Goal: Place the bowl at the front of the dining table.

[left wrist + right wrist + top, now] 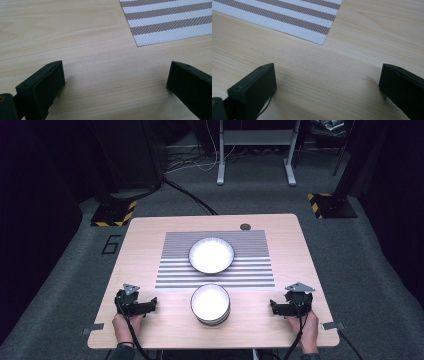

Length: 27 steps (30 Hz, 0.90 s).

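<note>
A wide white bowl point(211, 254) with a dark rim sits on the striped placemat point(175, 270) in the middle of the table. A stack of smaller white bowls point(210, 304) stands on bare wood just in front of the mat. My left gripper point(150, 305) rests near the front left of the table, open, its jaws wide apart over bare wood point(112, 77) with the placemat's corner point(150, 32) ahead. My right gripper point(276, 307) rests near the front right, open too, with nothing between its jaws point(324, 80) and the placemat's corner point(312, 32) ahead.
The wooden table point(145, 235) has a round cable hole point(245, 226) at its far edge. Metal clips point(93, 328) point(331, 325) sit at the front corners. Beyond lie grey carpet, cables, yellow-black stand bases point(114, 213) and a white frame's legs point(255, 165).
</note>
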Each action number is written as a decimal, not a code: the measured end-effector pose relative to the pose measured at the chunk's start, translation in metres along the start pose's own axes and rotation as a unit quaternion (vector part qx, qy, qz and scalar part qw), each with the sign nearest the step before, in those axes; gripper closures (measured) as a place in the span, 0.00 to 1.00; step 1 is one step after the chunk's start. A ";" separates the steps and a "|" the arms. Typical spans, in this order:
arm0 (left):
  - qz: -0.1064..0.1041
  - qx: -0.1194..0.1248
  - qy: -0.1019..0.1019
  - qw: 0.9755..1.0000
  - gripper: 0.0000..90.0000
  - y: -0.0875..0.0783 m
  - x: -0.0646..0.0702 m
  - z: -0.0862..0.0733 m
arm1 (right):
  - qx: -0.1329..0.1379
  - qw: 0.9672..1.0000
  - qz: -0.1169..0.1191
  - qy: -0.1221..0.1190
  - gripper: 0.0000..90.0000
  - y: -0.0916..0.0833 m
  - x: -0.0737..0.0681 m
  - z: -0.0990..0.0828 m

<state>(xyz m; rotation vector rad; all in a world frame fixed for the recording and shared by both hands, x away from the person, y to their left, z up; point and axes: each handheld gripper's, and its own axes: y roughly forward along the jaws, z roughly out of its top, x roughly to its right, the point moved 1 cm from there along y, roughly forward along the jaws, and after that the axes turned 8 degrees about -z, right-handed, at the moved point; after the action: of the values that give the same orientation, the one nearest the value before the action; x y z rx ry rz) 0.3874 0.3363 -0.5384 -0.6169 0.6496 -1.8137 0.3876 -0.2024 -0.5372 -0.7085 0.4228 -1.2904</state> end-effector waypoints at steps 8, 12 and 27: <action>-0.003 -0.001 0.003 1.000 0.01 -0.001 0.001 -0.001 | -0.002 1.000 0.006 -0.004 0.00 0.000 0.001 0.000; -0.003 -0.001 0.003 1.000 0.01 -0.001 0.001 -0.001 | -0.005 1.000 0.004 -0.003 0.00 0.000 0.001 0.000; -0.016 -0.009 0.014 1.000 0.00 -0.003 0.002 0.003 | -0.005 1.000 0.023 -0.006 0.01 -0.008 -0.006 0.005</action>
<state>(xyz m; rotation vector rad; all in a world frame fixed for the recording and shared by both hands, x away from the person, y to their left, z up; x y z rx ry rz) 0.3873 0.3344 -0.5339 -0.6188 0.6790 -1.8511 0.3834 -0.1964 -0.5288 -0.7102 0.4339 -1.2406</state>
